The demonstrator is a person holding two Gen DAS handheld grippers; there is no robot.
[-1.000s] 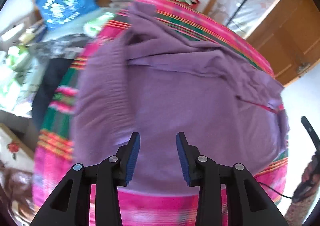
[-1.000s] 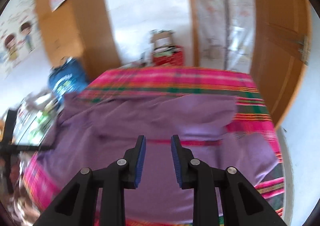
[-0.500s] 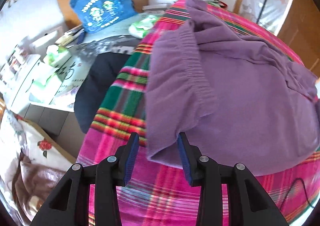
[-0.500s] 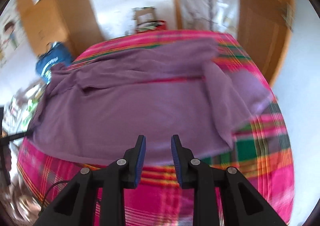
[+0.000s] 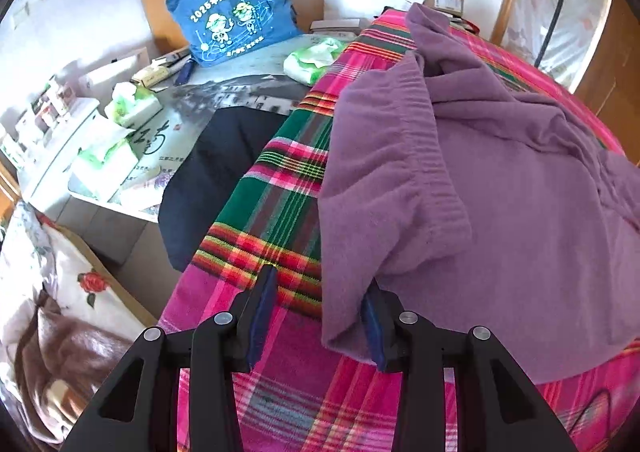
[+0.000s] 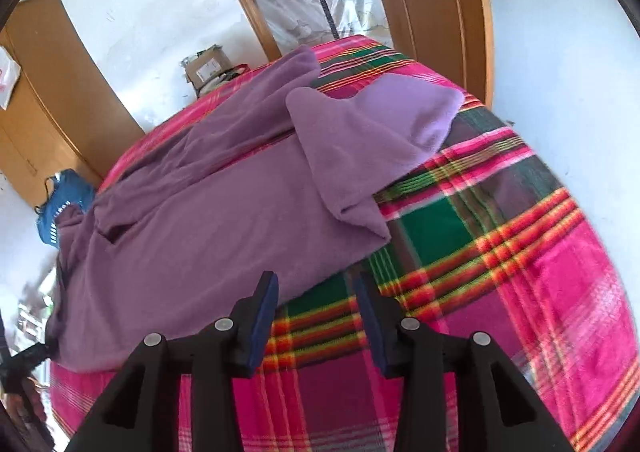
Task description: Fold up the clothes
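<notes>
Item: purple fleece trousers (image 5: 500, 212) spread across the pink, green and red plaid blanket (image 5: 280, 188); left gripper (image 5: 316, 316) unclenched, waistband corner between its pads but not pinched; right gripper (image 6: 316, 316) opening, only blanket between its fingers. Risk: closing so shallowly, the left may catch blanket or lose the thick hem. Left view alone shows the elastic waistband and cluttered side table (image 5: 240, 88); right view alone shows the folded-over leg ends.

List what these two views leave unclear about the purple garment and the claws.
- Left wrist view: the purple garment runs off the right edge, so its far end is unseen.
- Left claw: the garment's corner drapes over one finger; contact unclear.
- Right wrist view: the right claw is opening over blurred blanket; nothing is between its fingers.
</notes>
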